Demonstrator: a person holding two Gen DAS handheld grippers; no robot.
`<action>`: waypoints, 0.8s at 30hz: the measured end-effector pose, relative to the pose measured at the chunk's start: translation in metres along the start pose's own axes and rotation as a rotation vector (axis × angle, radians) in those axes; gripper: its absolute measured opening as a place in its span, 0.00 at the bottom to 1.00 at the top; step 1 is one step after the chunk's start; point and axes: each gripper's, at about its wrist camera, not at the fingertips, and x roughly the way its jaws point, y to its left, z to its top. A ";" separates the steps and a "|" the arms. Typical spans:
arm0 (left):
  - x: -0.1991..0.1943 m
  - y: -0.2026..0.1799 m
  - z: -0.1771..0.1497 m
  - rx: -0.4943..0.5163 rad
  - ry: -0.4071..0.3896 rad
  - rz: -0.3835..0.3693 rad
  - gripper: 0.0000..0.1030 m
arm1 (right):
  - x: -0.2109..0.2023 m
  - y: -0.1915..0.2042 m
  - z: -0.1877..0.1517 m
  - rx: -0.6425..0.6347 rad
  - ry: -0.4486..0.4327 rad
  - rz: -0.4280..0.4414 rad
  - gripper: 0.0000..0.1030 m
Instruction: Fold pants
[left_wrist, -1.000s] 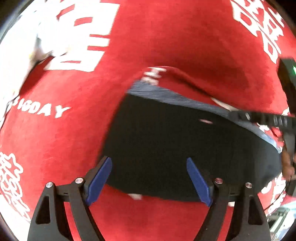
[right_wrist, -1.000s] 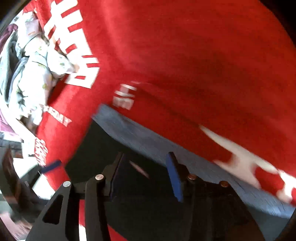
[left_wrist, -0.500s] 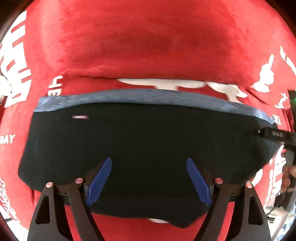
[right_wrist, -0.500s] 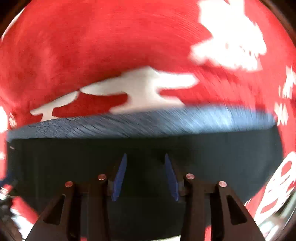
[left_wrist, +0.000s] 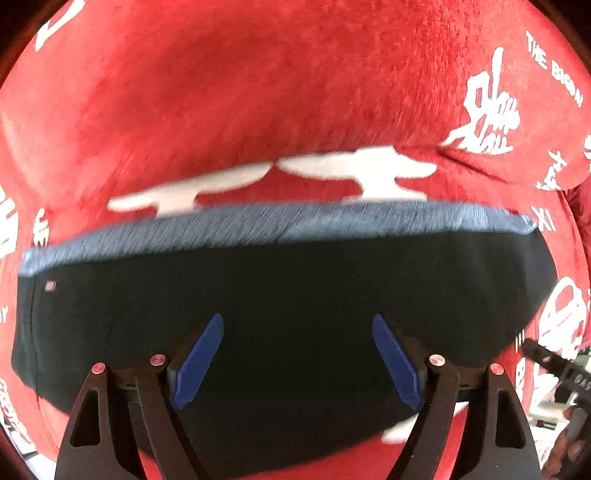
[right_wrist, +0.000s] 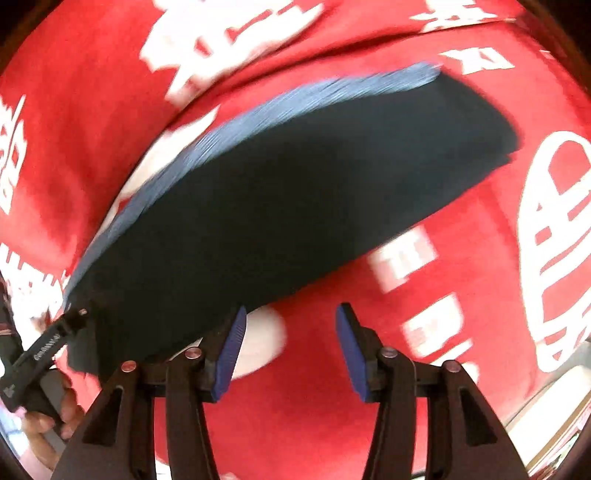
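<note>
Red cloth (left_wrist: 258, 92) with white lettering spreads under both tools. Left gripper (left_wrist: 297, 354) stands wide open over the folded dark pants (left_wrist: 295, 295). Right gripper (right_wrist: 290, 347) gapes empty; the pants (right_wrist: 295, 184) lie ahead, leftward, blue waistband (right_wrist: 258, 118) farthest.

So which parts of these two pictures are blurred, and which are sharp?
Left wrist view: the pants waistband and white print smear sideways, while the left tool is sharp. Right wrist view: the red cloth print streaks more, but the right tool is crisp.
</note>
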 end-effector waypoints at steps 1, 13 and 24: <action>0.005 -0.004 0.007 0.001 -0.008 0.011 0.82 | -0.004 -0.012 0.007 0.026 -0.018 -0.010 0.53; 0.054 -0.007 0.050 -0.063 0.004 0.181 1.00 | 0.022 -0.116 0.089 0.185 -0.081 -0.128 0.60; 0.018 -0.047 -0.026 0.073 0.088 0.090 1.00 | -0.005 -0.063 0.025 0.128 0.027 0.121 0.62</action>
